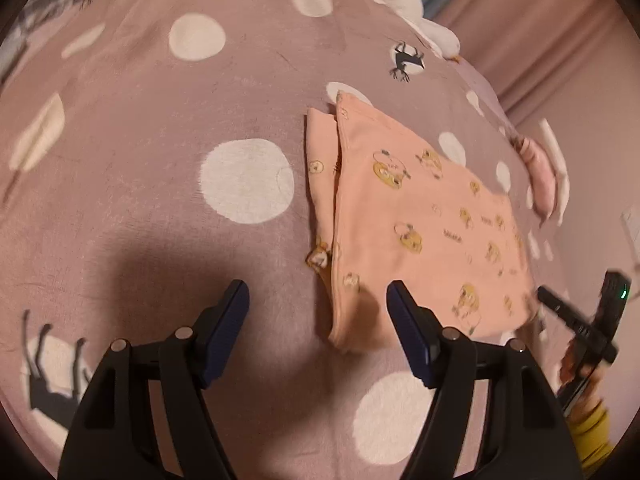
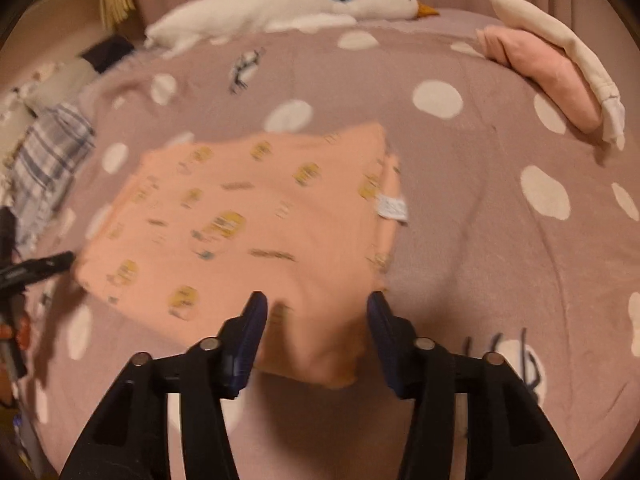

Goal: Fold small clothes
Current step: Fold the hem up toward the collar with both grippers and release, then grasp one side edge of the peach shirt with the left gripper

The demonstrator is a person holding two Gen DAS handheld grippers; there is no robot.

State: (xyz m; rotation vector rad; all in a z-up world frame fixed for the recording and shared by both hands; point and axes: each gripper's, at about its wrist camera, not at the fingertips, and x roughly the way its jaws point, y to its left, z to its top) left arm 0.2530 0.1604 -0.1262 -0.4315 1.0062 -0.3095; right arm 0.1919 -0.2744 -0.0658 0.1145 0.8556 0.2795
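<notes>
A folded peach garment (image 1: pixel 420 220) printed with small yellow cartoon figures lies flat on the bed; a second layer sticks out along its left edge. My left gripper (image 1: pixel 317 292) stands open just above the bedspread, its right finger (image 1: pixel 404 312) over the garment's near corner, nothing pressed between the pads. In the right wrist view the same garment (image 2: pixel 248 216) shows a white label at its right edge. My right gripper (image 2: pixel 317 304) is open, with the garment's near edge lying loose between its fingers. Each gripper shows at the edge of the other's view: the right gripper (image 1: pixel 576 320) and the left gripper (image 2: pixel 36 268).
The bed carries a mauve bedspread (image 1: pixel 160 120) with white dots. A white goose plush (image 2: pixel 280 8) lies along the far edge. Folded pink and cream clothes (image 2: pixel 552 68) sit at the far right. A blue checked cloth (image 2: pixel 48 160) lies at the left. A yellow sleeve (image 1: pixel 592 432) shows.
</notes>
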